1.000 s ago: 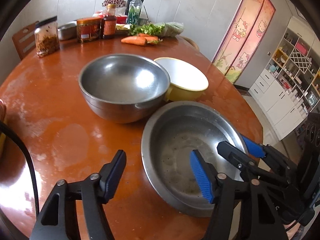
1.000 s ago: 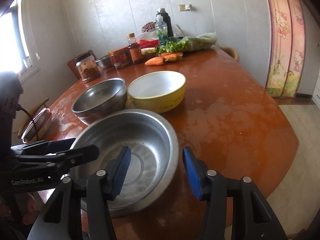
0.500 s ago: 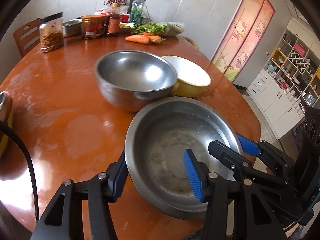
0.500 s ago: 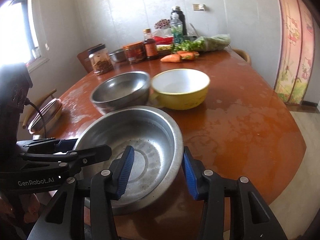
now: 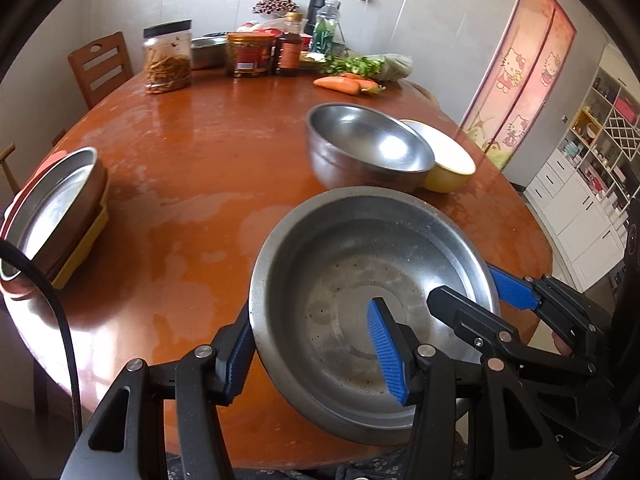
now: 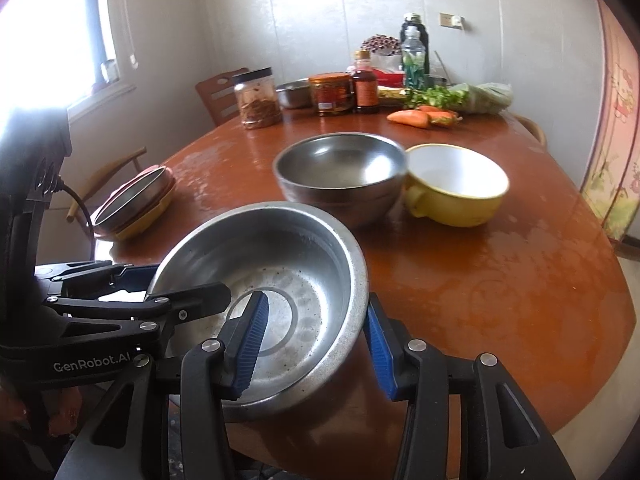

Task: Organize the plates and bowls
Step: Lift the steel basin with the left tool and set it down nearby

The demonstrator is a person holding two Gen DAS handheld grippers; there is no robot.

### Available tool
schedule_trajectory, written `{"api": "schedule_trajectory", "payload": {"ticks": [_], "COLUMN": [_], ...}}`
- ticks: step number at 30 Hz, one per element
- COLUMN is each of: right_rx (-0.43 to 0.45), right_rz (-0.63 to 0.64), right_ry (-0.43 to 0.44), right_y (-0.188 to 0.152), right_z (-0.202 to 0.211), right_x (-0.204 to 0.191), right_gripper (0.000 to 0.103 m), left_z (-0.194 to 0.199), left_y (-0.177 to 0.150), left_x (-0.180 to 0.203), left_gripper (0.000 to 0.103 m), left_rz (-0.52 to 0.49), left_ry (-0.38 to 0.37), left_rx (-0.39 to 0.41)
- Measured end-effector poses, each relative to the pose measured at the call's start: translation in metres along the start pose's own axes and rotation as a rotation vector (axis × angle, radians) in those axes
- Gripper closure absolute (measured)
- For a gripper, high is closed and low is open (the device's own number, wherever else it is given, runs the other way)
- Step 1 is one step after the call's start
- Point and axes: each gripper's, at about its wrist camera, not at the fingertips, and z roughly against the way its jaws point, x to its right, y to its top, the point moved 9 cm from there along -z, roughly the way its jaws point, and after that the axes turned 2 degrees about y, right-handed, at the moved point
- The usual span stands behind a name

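Steel basin (image 5: 360,300), wide and shallow, sits at the near table edge w/ both grippers clamped on its rim from opposite sides. Left gripper (image 5: 316,344) grips the rim at approx 8 o'clock in the left wrist view: outer finger hugs the outside wall, inner blue pad (image 5: 386,350) lies inside the basin; jaws have just been closing and now pinch the wall. Right gripper (image 6: 316,340) holds the rim at approx 4 o'clock in the right wrist view, one pad inside, one outside, closed down tight on the metal. Basin looks tilted, its near part overhanging the orange-brown table (image 5: 192,168); can't tell if it's fully off the surface. Beyond it, at 12 o'clock, stands a deeper steel bowl (image 5: 368,152), and touching that bowl's right side is a yellow bowl (image 6: 456,186) w/ white inside. At 9 o'clock in the left wrist view, near the table's left edge, is a stack of plates (image 5: 52,216): steel dish on top, yellow and red ones under it. Far end at 12 o'clock holds jars, bottles, greens and carrots (image 5: 344,83). Wooden chair (image 5: 100,66) stands behind the table at approx 10 o'clock.
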Motion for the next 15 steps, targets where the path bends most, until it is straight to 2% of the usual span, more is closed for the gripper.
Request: {"api": "schedule_trajectory", "payload": {"ticks": [15], "right_rx": [-0.035], "right_rz": [0.025], "right_ry": [0.016], "right_y": [0.001], "right_z": [-0.018], "right_x": [-0.024], "right_gripper": [0.052], "left_z": [0.002], "left_y": [0.006], "left_x": [-0.026], "left_gripper": [0.049], "left_rz": [0.039], "left_ry": [-0.003], "left_rx": [0.026]}}
